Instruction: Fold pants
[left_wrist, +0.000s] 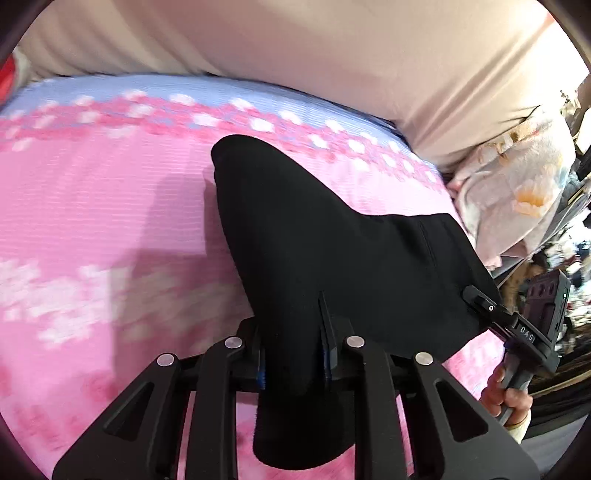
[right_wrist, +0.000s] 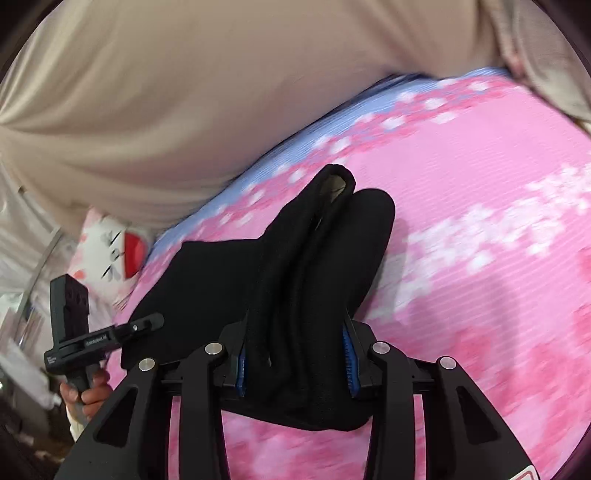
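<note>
Pants: your black pants (left_wrist: 332, 240), matte, soft knit, lie bunched on the bed and lift toward both grippers; one rounded folded end points away from you.
Pants detail: a seam line runs down the cloth in the left wrist view; in the right wrist view the cloth hangs in thick vertical folds, with a pale inner patch at the top opening.
Left gripper (left_wrist: 293, 354): your jaws pinch a thick fold of the pants; blue ribbed pads (left_wrist: 261, 363) press the cloth.
Right gripper (right_wrist: 293, 360): your jaws clamp a bunched wad of the pants between blue pads (right_wrist: 347, 350).
Writing: "DAS" reads on the right gripper's handle mount (left_wrist: 526, 334); the label on the left mount is too small to read.
Surface: bedsheet (left_wrist: 92, 221), pink, fine horizontal ribbing, white blossom print, pale blue band at the far edge.
Room: beige draped fabric (left_wrist: 332, 55) behind the bed; floral pillow (left_wrist: 517, 199); white plush toy (right_wrist: 110, 243) with a red patch.
</note>
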